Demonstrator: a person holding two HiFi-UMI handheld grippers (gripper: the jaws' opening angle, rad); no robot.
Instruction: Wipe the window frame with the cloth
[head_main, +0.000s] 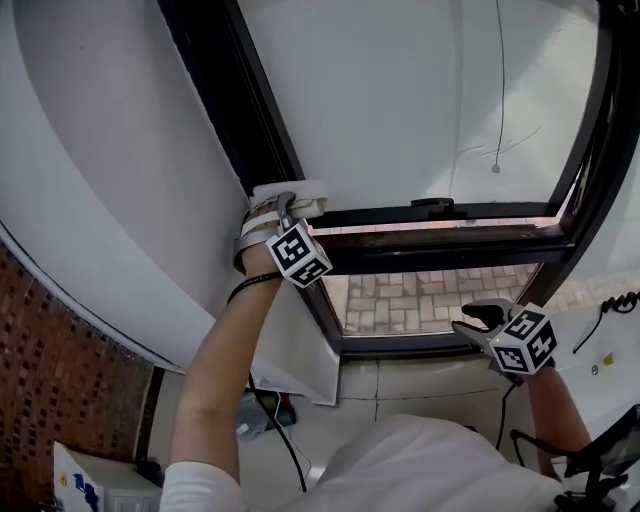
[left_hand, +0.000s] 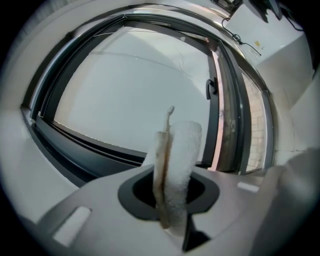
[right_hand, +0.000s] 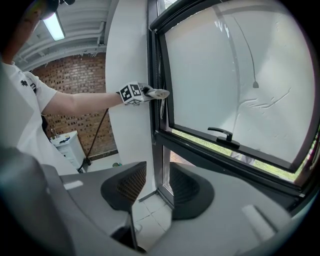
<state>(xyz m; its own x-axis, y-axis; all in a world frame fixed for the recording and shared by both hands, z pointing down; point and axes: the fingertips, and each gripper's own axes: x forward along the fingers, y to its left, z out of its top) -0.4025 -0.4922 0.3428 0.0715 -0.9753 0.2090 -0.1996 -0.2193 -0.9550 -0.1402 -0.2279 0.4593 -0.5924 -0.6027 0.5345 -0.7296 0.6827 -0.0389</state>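
A white cloth (head_main: 301, 196) is folded between the jaws of my left gripper (head_main: 294, 208), which is shut on it. The cloth presses against the dark window frame (head_main: 262, 130) at the sash's lower left corner. In the left gripper view the cloth (left_hand: 178, 159) stands up between the jaws, with the frame (left_hand: 95, 152) and the pane behind it. My right gripper (head_main: 477, 317) is open and holds nothing, low at the right by the frame's lower bar. In the right gripper view its jaws (right_hand: 157, 187) stand apart, and the left gripper (right_hand: 150, 92) shows far off with the cloth (right_hand: 162, 93).
A black window handle (head_main: 432, 206) sits on the sash's bottom rail. A thin cord with a pull (head_main: 495, 168) hangs over the pane. A white pillar (head_main: 120, 180) and a brick wall (head_main: 50, 370) lie to the left. Cables (head_main: 268, 412) rest on the tiled floor.
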